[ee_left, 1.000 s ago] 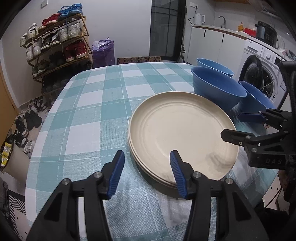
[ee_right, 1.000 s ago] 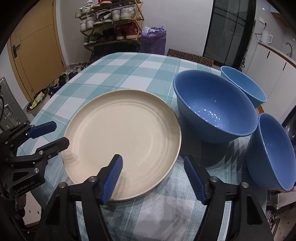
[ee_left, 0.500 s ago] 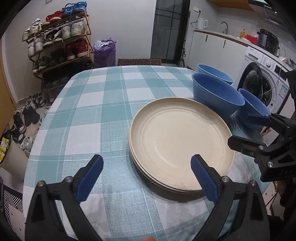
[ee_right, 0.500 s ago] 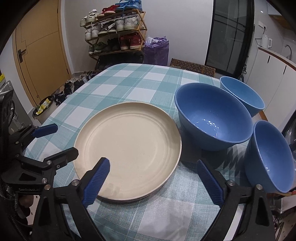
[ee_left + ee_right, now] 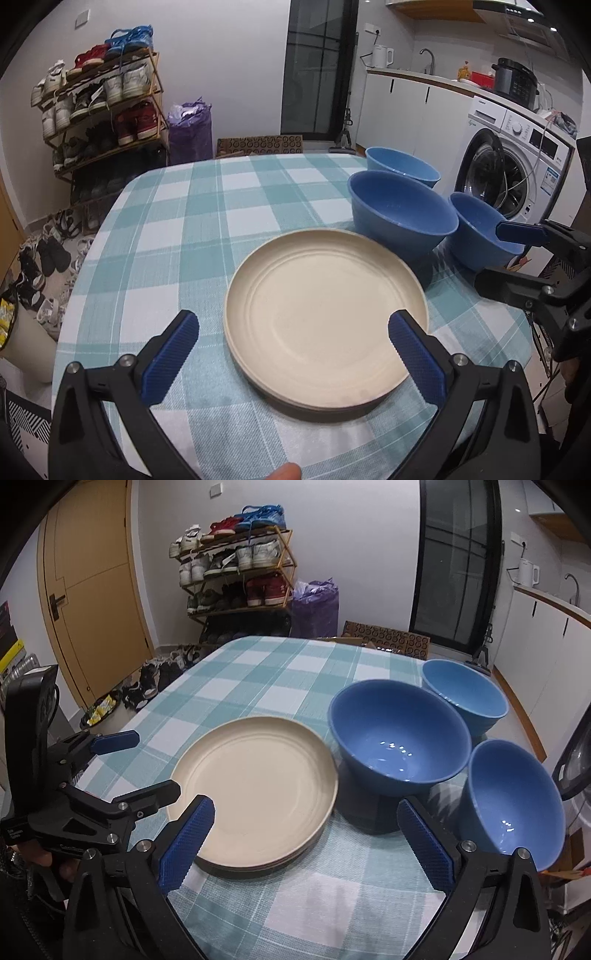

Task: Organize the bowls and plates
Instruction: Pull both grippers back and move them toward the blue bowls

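Note:
A stack of cream plates [image 5: 325,317] [image 5: 255,786] lies on the checked table [image 5: 177,236]. To its right stand three blue bowls: a large one [image 5: 399,214] [image 5: 399,738], a paler one behind it [image 5: 400,168] [image 5: 461,690], and a third near the table's right edge [image 5: 476,232] [image 5: 513,801]. My left gripper [image 5: 293,325] [image 5: 140,766] hovers above the stack's near left rim. Its jaws are opening wide, with nothing between them. My right gripper [image 5: 306,808] [image 5: 506,258] hovers above the stack's near right side, its jaws also opening and holding nothing.
A shoe rack [image 5: 103,110], a purple bag [image 5: 190,129] and loose shoes on the floor [image 5: 48,254] are beyond the table's far left. A washing machine [image 5: 513,162] and kitchen counter stand on the right. A wooden door [image 5: 92,590] is at the left.
Both grippers have spread their jaws wide off the top plate's rim and have lifted up and back. The plate stays on the stack and the bowls have not moved.

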A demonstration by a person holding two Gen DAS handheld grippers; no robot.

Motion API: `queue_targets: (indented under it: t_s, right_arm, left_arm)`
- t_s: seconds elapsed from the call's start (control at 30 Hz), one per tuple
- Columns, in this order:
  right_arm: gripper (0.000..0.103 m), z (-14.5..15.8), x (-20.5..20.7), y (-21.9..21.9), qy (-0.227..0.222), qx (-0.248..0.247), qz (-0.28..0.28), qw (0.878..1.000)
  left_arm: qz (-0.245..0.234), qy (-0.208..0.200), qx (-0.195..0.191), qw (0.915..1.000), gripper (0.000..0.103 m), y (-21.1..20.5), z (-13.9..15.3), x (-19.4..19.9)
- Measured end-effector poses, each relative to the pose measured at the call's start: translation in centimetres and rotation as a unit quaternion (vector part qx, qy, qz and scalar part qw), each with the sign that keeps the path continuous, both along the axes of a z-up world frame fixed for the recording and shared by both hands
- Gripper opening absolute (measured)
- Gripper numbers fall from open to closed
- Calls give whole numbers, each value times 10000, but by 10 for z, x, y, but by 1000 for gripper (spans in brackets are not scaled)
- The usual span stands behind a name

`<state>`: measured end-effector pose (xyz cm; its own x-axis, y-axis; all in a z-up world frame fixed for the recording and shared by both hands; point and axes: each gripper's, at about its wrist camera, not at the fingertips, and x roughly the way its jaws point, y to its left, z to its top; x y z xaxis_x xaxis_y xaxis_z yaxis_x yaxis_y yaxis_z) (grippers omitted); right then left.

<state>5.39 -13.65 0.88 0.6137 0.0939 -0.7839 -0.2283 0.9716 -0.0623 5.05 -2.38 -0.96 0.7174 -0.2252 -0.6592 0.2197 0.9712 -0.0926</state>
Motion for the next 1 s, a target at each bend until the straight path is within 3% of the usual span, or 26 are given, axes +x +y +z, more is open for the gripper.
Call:
queue_targets:
  t_s: [0.4,1.0]
  right_arm:
    - [102,51,-6,-48,-473,-84,-365,9982]
    - [102,111,15,-123,-758,-87,-862,9934]
  left_arm:
    - [-5,-417,-87,9991,103,-27,44,16]
    - [-444,-530,75,9976,103,-90,79,67]
